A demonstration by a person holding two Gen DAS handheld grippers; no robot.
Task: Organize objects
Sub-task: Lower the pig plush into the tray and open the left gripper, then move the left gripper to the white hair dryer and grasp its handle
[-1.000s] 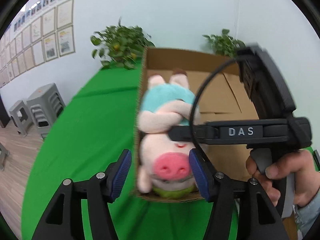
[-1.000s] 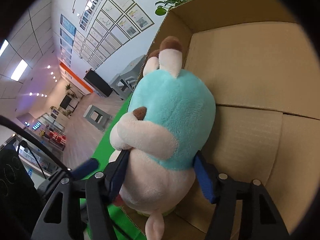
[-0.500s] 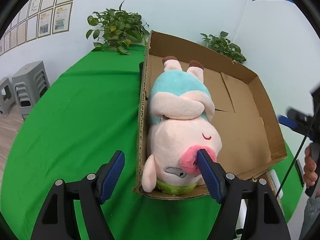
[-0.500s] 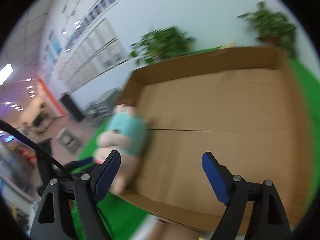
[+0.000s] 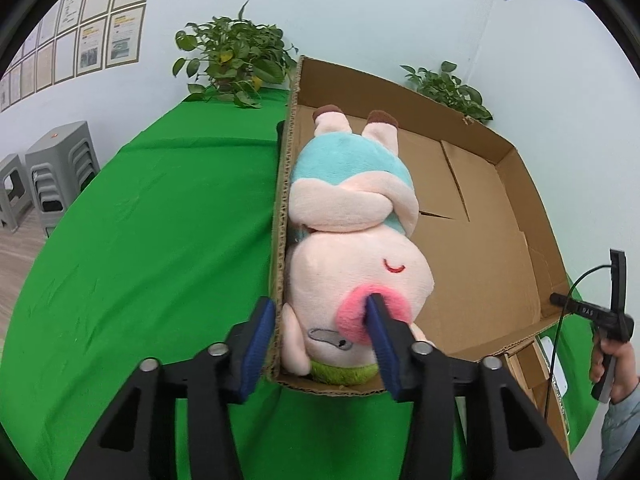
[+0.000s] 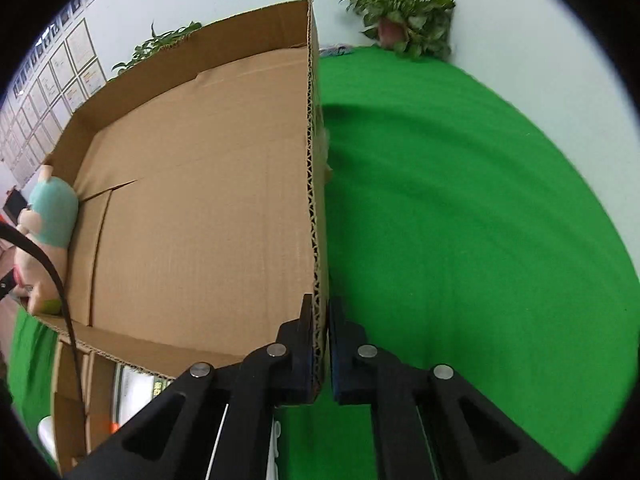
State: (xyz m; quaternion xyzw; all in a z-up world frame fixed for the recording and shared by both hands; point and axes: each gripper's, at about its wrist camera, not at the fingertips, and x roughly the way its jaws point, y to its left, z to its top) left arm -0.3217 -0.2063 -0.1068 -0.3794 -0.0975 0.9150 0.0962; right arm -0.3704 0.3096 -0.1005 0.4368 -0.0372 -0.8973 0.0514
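A plush pig [image 5: 352,208] in a teal shirt lies on its back along the left wall of an open cardboard box [image 5: 528,200], head toward me. My left gripper [image 5: 319,308] straddles that wall. Its jaws are closing: the outer pad rests against the cardboard and the inner pad dents the pig's pink snout. In the right wrist view the pig [image 6: 52,212] lies at the far left of the box [image 6: 200,200]. My right gripper [image 6: 321,304] is shut on the box's right wall near its front corner. That gripper [image 5: 600,312] also shows at the left view's right edge, held by a hand [image 5: 616,364].
The box stands on a green cloth table [image 5: 140,260]. Potted plants [image 5: 232,64] [image 5: 448,88] [image 6: 400,8] line the back wall. Grey stacked stools [image 5: 60,176] stand on the floor at the left. A second cardboard flap with white items [image 6: 72,392] lies below the box's near edge.
My right gripper let go of the pig, swung right across the box and shut on its right wall. My left gripper narrowed onto the left wall and the pig's snout.
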